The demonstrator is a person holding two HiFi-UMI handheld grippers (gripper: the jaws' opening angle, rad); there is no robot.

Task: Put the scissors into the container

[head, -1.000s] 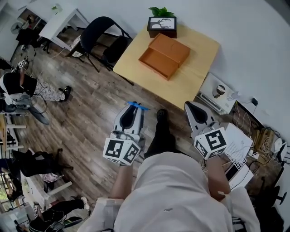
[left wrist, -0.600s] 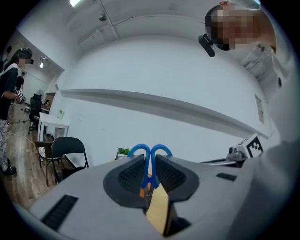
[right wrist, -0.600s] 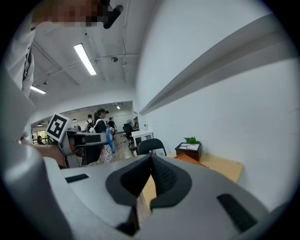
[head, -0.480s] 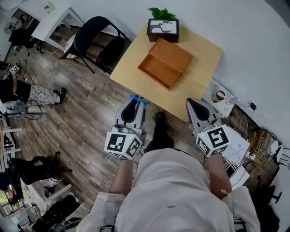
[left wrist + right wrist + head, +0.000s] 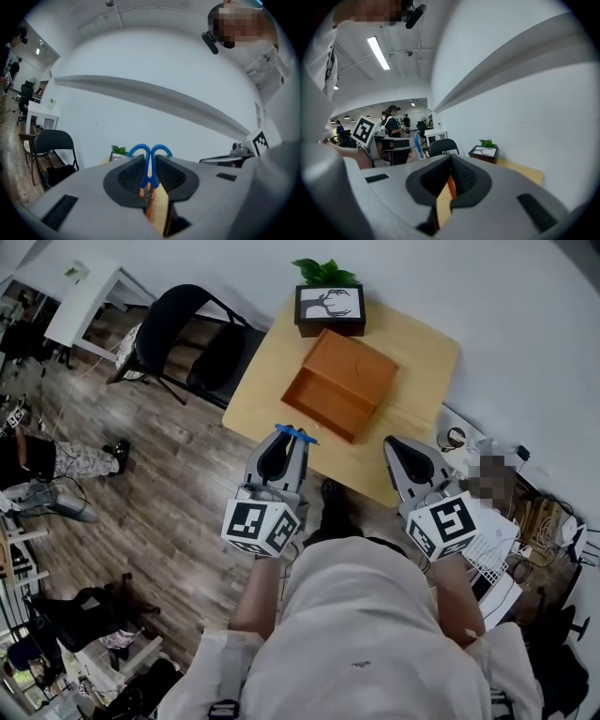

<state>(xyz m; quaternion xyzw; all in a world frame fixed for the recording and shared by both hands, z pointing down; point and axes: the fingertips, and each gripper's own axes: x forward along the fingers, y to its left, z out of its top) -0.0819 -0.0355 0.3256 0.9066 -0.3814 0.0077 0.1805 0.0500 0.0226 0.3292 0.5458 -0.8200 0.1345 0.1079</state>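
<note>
Blue-handled scissors (image 5: 294, 434) stick out from the tip of my left gripper (image 5: 286, 439), which is shut on them; their two blue loops (image 5: 150, 153) rise above the jaws in the left gripper view. The container, an orange wooden box (image 5: 339, 382) with its lid laid open, lies on the light wooden table (image 5: 422, 343) ahead. My left gripper (image 5: 149, 174) hangs over the table's near edge, short of the box. My right gripper (image 5: 405, 457) is level with it to the right, jaws together and nothing between them. The right gripper view shows the scissors (image 5: 417, 145) at its left.
A framed picture with a green plant (image 5: 330, 307) stands at the table's far edge behind the box. A black chair (image 5: 187, 334) is left of the table. White devices and cables (image 5: 459, 439) crowd the floor on the right. A wall runs behind the table.
The person has stepped toward the table. Both grippers are nearer to it, and the left one with the scissors has come over its near edge.
</note>
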